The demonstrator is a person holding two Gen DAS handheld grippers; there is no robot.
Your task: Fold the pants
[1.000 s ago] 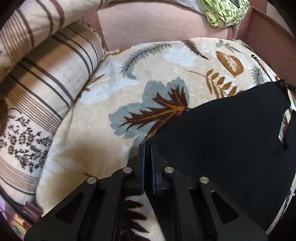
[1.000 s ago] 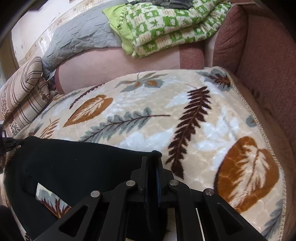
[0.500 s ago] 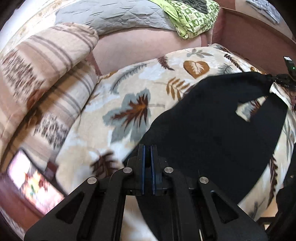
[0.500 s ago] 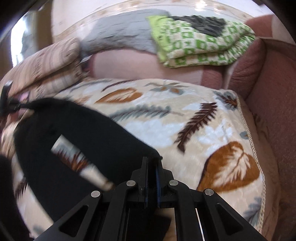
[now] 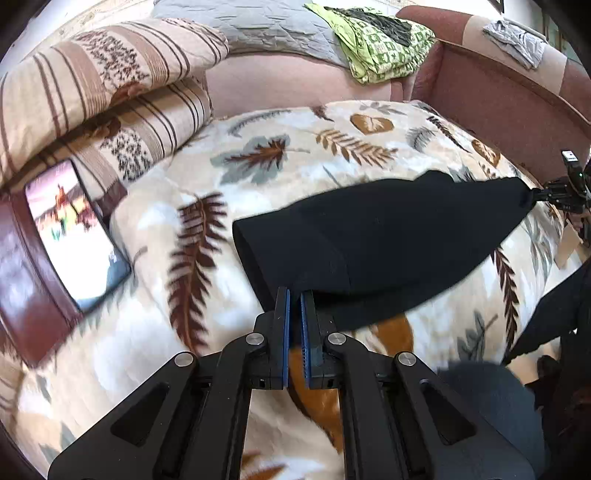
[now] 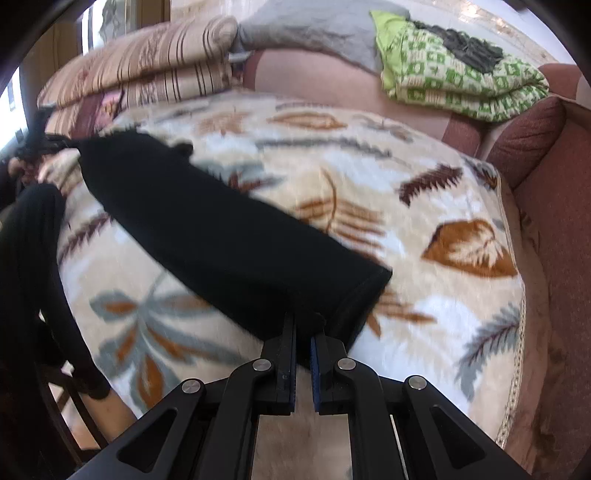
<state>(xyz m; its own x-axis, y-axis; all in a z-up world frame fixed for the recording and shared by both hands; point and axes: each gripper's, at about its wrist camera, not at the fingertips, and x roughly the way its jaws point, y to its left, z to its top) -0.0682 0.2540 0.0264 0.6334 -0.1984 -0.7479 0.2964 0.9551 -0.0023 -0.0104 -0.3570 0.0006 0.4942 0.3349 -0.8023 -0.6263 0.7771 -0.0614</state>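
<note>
Left wrist view, left to right.
- Glossy rectangular tablet-like screen, lit with a blurred colour picture: left edge, lying on a dark red-brown surface.
- Beige cushions with brown stripes and dark floral print: upper left, stacked two high.
- Cream plush blanket printed with brown, rust and grey-blue leaves: fills the middle, covering the seat of a pinkish-red upholstered sofa.
- Left tongs, black with blue pads: lower centre, pressed together, pinching one end of the pants.
- Plain black soft-fabric pants: centre to right, drawn out as one long flat band above the blanket, wide and squared at the near end, tapering to a point at the far right; surface matte, smooth, no visible creases.
- Right tongs: far right edge, small, meeting the tapered tip of the pants.
- Green-and-white patterned folded quilt: top centre-right on the sofa back, beside a grey quilted cover.

Right wrist view, left to right.
- Left tongs: upper left, at the narrow far end of the pants.
- Black pants: a diagonal band from upper left to lower centre, hemmed edge at the near end.
- Right tongs: lower centre, closed on that near end.
- Leaf blanket: right half, slightly blurred.
</note>
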